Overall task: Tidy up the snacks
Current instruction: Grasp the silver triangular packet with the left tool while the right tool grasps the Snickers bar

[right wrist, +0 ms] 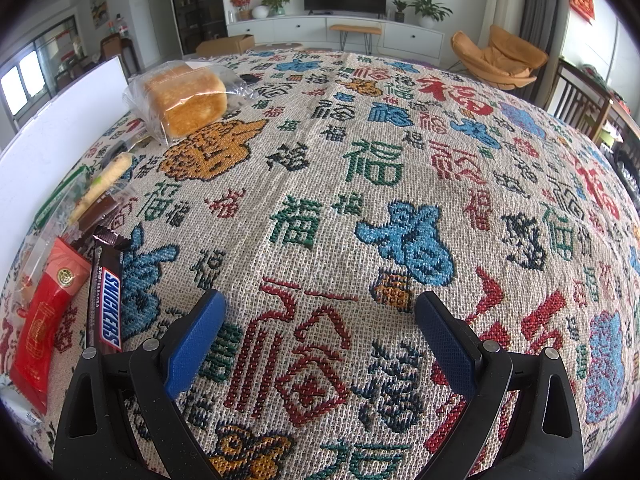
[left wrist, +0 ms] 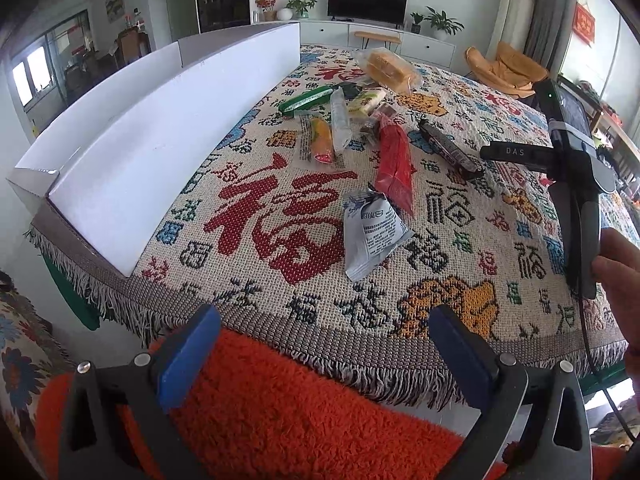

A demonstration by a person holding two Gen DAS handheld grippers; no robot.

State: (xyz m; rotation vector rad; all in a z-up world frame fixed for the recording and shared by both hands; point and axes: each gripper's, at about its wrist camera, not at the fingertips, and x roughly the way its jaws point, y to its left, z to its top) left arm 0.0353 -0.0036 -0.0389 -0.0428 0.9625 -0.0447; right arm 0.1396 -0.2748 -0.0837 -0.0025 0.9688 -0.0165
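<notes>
Several snacks lie scattered on a patterned woven tablecloth (left wrist: 460, 264). Nearest is a grey-white packet (left wrist: 370, 234), then a red packet (left wrist: 394, 164), a dark Snickers bar (left wrist: 448, 148), an orange-yellow packet (left wrist: 322, 140), a green packet (left wrist: 306, 98) and a bagged bread loaf (left wrist: 390, 68). A white box (left wrist: 168, 136) stands along the left. My left gripper (left wrist: 326, 354) is open and empty, short of the table's fringe, above an orange fluffy surface. My right gripper (right wrist: 320, 338) is open and empty over bare cloth, with the Snickers bar (right wrist: 106, 300), red packet (right wrist: 46, 316) and bread (right wrist: 188, 100) to its left.
A hand (left wrist: 618, 272) holds the right gripper's black body (left wrist: 576, 184) at the table's right side. The orange fluffy seat (left wrist: 280, 412) lies below the table's fringed near edge. Behind the table stand a TV cabinet (right wrist: 340, 32), an orange chair (right wrist: 500, 58) and a wooden chair (right wrist: 580, 100).
</notes>
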